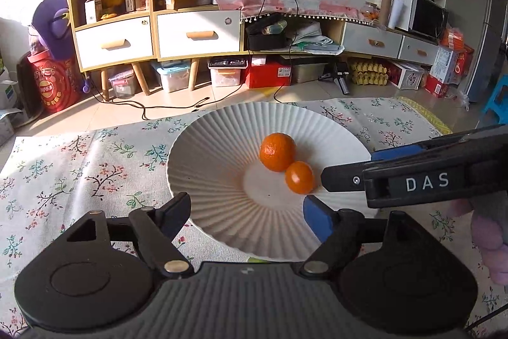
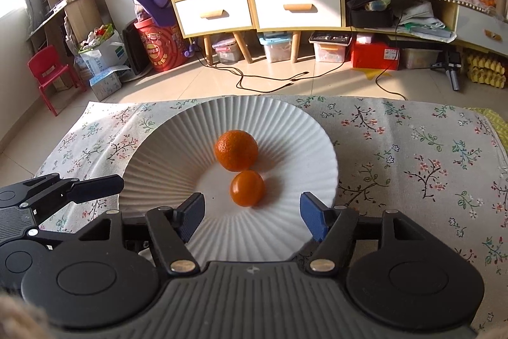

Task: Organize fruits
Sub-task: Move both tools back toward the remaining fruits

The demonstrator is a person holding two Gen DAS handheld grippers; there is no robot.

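A white ribbed plate point(image 1: 203, 167) point(image 2: 152, 154) sits on the flowered tablecloth. In it lie a larger orange point(image 1: 277, 151) point(image 2: 236, 150) and a smaller orange point(image 1: 299, 181) point(image 2: 247, 188), touching each other. My left gripper point(image 1: 247, 207) is open and empty over the plate's near rim. My right gripper point(image 2: 252, 212) is open and empty, its jaws either side of and just short of the smaller orange. It also shows in the left wrist view point(image 1: 349, 170) beside that orange, while the left gripper shows in the right wrist view point(image 2: 95, 188) at the plate's left rim.
The flowered tablecloth point(image 1: 79, 167) point(image 2: 412, 154) covers the table, whose far edge lies just past the plate. Beyond it are a tiled floor with cables, shelves, drawers and storage boxes. A purple soft object point(image 1: 489, 243) lies at the right.
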